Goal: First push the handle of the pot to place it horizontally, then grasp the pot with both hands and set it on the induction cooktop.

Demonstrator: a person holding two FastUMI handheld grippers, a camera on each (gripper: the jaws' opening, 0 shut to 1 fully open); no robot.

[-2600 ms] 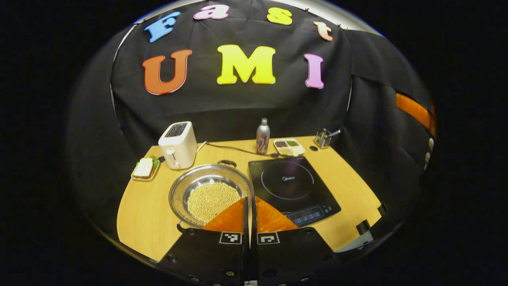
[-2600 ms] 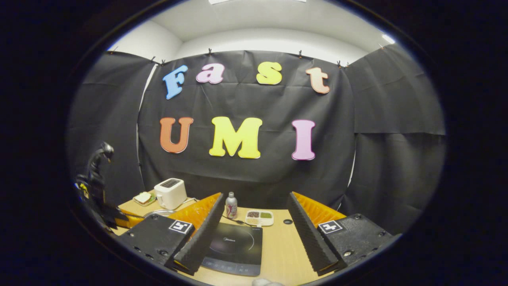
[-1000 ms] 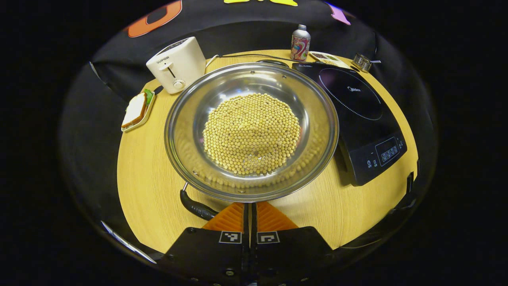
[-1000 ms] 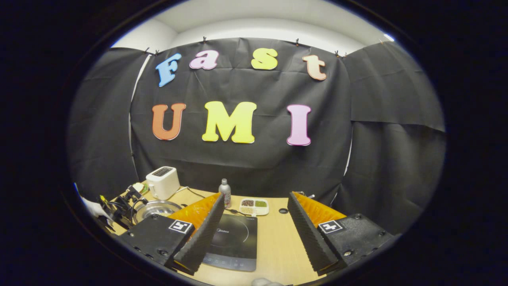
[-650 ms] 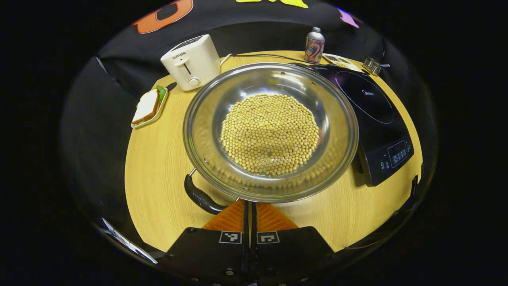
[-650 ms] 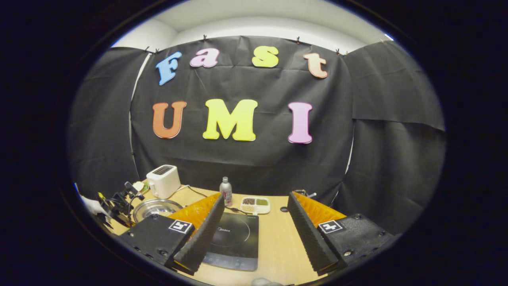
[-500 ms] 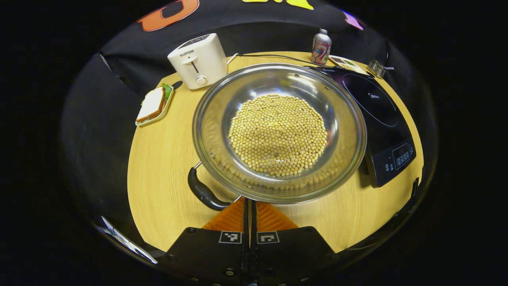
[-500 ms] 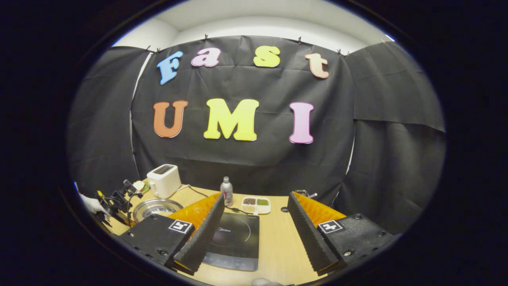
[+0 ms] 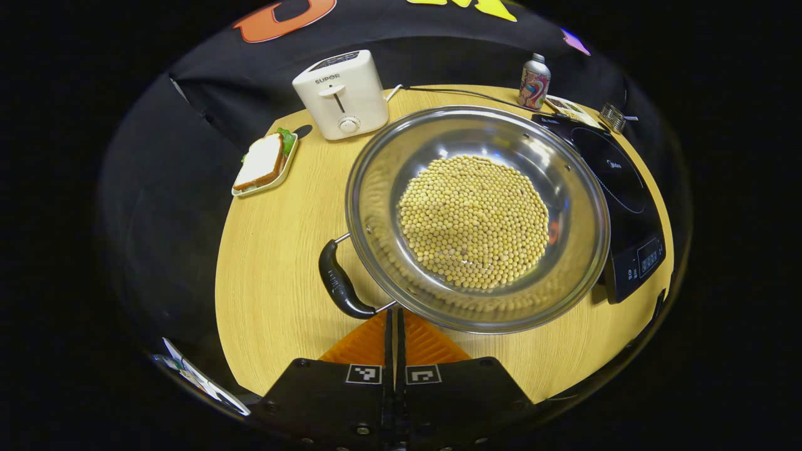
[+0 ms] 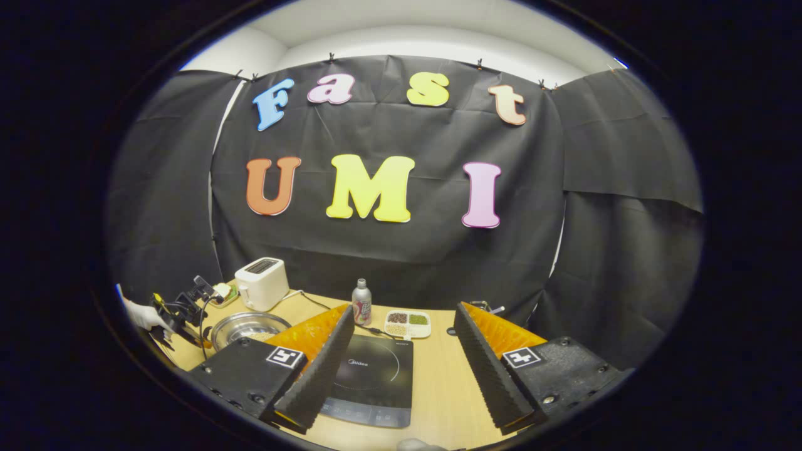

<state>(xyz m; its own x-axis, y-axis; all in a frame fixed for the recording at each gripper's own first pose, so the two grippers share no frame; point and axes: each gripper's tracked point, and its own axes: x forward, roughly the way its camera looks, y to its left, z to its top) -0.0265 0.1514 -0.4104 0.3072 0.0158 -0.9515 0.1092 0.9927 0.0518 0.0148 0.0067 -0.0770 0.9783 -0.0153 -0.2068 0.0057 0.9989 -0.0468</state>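
One handle sits just off the left tips

Two hand-held grippers are yours, and the left hand-held gripper [image 9: 395, 326] is much the nearer to the pot [image 9: 476, 216]. Its fingers are pressed together with nothing between them. In the left gripper view the steel pot, filled with pale beans, rests on the bench [image 9: 276, 263] directly ahead, its near rim just beyond the tips. The black handle [image 9: 338, 282] curves along the pot's near-left edge, just ahead and left of the tips; whether they touch it I cannot tell. The induction cooktop [image 9: 626, 207] lies right of the pot, close against its far rim.

Your right hand-held gripper [image 10: 401, 357] hangs with fingers wide apart, above the cooktop (well away from the pot, which lies to its left). My judgement: the handle nudge falls to your left hand.
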